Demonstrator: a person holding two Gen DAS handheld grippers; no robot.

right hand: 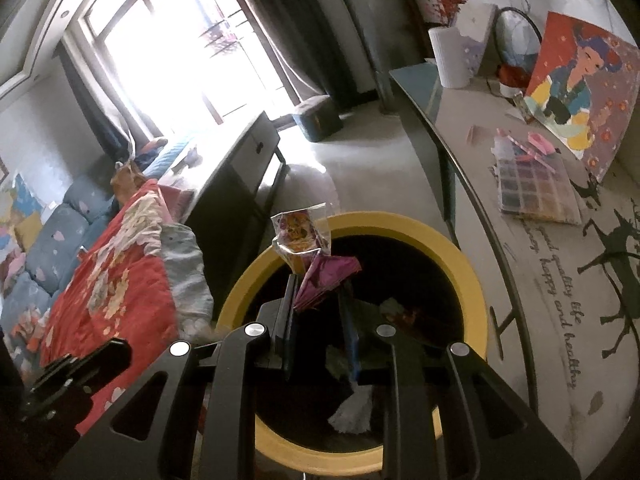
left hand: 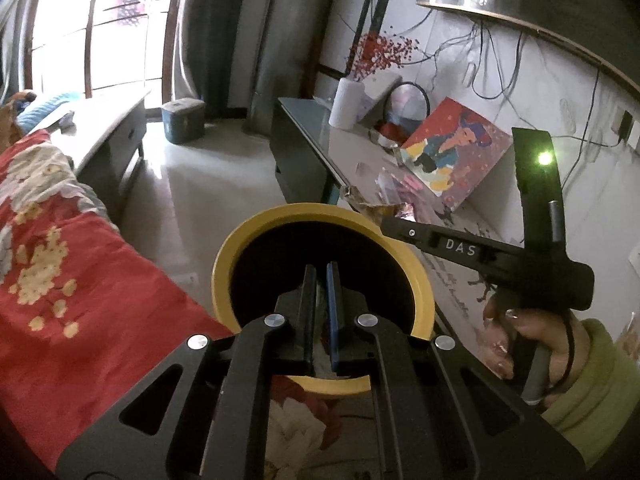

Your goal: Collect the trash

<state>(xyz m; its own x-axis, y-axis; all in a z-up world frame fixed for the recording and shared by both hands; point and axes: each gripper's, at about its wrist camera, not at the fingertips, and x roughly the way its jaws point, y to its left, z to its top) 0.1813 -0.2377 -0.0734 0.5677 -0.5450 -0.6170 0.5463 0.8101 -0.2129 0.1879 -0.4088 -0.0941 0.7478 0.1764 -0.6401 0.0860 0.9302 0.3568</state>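
A yellow-rimmed bin (left hand: 240, 248) with a black inside stands on the floor between the bed and the table. My left gripper (left hand: 321, 270) hangs over its mouth, shut, and I cannot make out anything held in it. My right gripper (right hand: 318, 288) is over the same bin (right hand: 472, 280), its fingers closed on a crumpled purple wrapper (right hand: 326, 278) with a clear printed wrapper (right hand: 300, 236) sticking up from it. From the left wrist view the right gripper (left hand: 386, 222) reaches in from the right with those wrappers (left hand: 372, 210) at its tip. White tissue (right hand: 356, 408) lies inside the bin.
A glass-topped table (right hand: 460, 128) on the right carries a painting (right hand: 580, 80), a bead box (right hand: 536, 192), pink scraps (right hand: 540, 142) and a paper roll (right hand: 452, 56). A bed with a red quilt (left hand: 72, 264) is on the left, a bench (right hand: 240, 168) and a small chest (left hand: 184, 120) beyond.
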